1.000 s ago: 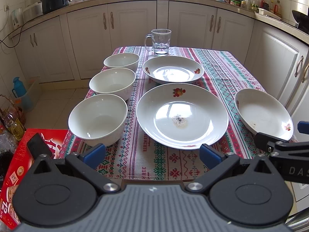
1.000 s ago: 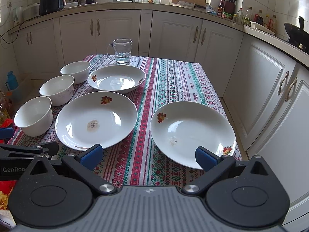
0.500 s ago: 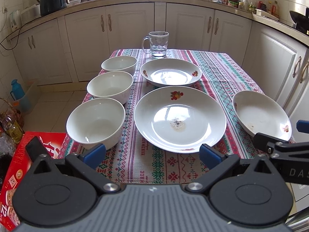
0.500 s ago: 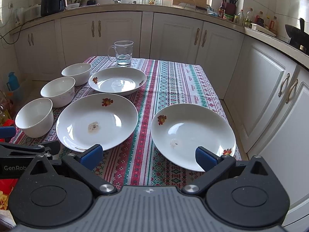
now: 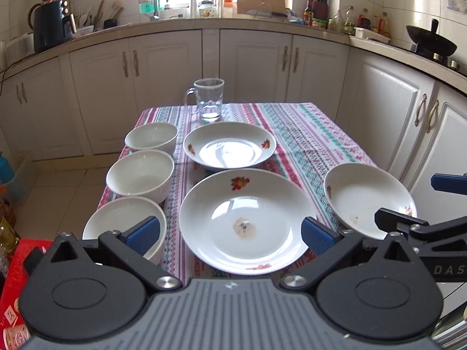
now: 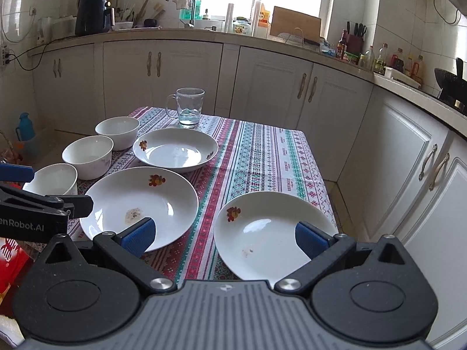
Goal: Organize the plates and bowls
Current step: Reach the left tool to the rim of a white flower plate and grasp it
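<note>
Three white bowls stand in a row on the table's left side: near, middle, far. Three white flowered plates lie beside them: a large near one, a far one, and one at the right edge, also in the right wrist view. My left gripper is open and empty above the near table edge, facing the large plate. My right gripper is open and empty, facing the right plate.
A glass mug stands at the table's far end on the striped tablecloth. White cabinets ring the room. A red box lies on the floor to the left.
Both grippers have tilted upward and drawn back slightly, so the table sits lower in both views and more of the counter and window shows. Jaws stay open.
</note>
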{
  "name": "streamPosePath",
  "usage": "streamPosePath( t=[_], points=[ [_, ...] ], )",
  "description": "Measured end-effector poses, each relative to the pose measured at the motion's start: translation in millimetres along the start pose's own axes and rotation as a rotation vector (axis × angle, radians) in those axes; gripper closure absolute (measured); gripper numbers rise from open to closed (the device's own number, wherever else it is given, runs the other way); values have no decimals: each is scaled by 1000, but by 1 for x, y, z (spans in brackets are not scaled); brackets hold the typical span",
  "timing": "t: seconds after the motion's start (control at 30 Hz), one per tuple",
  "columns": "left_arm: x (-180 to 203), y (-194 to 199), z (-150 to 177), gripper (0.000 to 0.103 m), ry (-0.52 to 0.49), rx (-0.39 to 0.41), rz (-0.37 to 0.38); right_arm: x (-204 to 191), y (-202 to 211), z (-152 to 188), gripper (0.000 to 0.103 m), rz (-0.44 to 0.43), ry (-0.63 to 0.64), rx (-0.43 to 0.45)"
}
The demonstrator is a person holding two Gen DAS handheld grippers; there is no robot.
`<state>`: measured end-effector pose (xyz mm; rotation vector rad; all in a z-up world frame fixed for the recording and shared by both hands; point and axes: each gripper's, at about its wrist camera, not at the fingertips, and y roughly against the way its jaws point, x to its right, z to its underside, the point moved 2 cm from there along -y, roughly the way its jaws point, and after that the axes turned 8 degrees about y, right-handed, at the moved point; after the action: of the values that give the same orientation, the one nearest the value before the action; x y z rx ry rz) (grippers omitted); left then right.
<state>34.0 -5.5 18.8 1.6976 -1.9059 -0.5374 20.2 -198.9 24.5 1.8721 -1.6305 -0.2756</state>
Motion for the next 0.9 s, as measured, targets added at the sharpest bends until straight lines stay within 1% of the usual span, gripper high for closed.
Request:
streamPosePath(
  t=[0.07, 0.17, 0.23, 0.33, 0.5, 0.6, 0.73, 0.83, 0.9],
  points=[
    [2, -2, -5, 1, -8, 12, 9, 7, 1, 1, 0, -5, 9, 18],
    [3, -12, -11, 1, -7, -7, 16, 21, 1, 4, 0, -1, 18, 28],
    [5, -18, -14, 1, -25, -16, 18, 31, 0, 9, 0, 9, 27, 26],
    [7, -25, -17, 1, -36, -27, 13, 45, -3, 18, 0, 11, 28, 15],
    [18, -41, -23, 1, -69, -77, 31, 63, -15, 37, 0, 23, 17, -35],
    [27, -50, -22, 1, -87, -102, 73, 69, -21, 50, 0, 0, 4, -55],
    [44, -62, -22, 1, -147, -85, 58, 71, -28, 64, 0, -46, 1, -68],
    [54, -71, -22, 1, -175, -91, 84, 72, -37, 74, 0, -74, -4, -83],
    [58, -76, -21, 1, -184, -77, 89, 73, -42, 80, 0, -91, -11, -94]
  ],
)
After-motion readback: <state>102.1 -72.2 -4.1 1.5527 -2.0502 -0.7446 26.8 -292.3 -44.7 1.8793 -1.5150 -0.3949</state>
